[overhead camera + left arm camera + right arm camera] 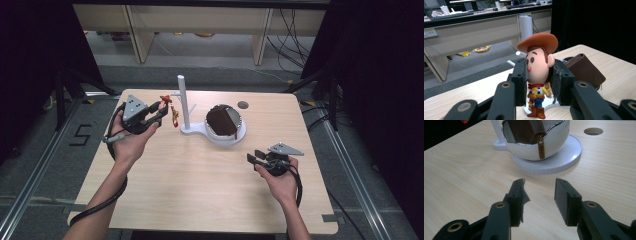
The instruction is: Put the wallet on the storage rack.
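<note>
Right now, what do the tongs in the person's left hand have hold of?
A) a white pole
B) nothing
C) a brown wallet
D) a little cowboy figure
D: in the left gripper view the left tongs press both sides of the cowboy figure at its head, lifted beside the white stand.

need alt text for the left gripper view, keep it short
The left gripper is shut on the head of a small cowboy figurine with a brown hat, held upright above a light wooden table. A brown wallet sits just behind it to the right, with desks and a white post in the background.
</note>
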A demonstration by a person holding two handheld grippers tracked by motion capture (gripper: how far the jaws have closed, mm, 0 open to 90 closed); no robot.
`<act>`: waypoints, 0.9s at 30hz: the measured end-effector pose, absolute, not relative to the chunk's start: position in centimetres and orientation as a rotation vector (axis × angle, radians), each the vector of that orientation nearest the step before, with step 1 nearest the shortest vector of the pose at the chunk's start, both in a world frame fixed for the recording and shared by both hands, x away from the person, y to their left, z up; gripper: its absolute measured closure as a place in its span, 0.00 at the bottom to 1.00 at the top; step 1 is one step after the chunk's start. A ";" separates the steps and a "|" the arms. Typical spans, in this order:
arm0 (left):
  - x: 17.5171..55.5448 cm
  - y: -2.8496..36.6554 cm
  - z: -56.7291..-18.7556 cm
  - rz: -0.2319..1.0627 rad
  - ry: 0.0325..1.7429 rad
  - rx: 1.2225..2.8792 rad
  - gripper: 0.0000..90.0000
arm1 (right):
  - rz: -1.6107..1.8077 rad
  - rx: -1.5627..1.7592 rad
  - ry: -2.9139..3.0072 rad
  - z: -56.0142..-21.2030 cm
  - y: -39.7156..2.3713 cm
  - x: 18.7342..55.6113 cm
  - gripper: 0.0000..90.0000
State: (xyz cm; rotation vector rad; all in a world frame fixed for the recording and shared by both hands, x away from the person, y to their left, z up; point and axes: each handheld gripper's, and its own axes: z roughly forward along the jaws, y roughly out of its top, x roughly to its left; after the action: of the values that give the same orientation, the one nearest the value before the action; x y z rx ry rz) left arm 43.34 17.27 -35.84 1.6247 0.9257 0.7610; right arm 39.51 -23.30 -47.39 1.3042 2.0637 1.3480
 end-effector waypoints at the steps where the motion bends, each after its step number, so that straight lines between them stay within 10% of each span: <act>1: 43.4 17.3 -35.8 0.764 0.929 1.623 0.74 | 1.345 1.303 2.061 -47.4 -23.3 39.5 0.67; 27: 45.9 17.7 -35.4 0.805 0.980 1.598 0.74 | 1.363 1.354 2.047 -47.4 -23.3 39.2 0.67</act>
State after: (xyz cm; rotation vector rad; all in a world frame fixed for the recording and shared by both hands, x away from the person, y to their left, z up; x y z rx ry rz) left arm 45.91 17.69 -35.40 1.5976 0.9804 0.8055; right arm 39.17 -23.25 -47.41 1.3544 2.0470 1.3633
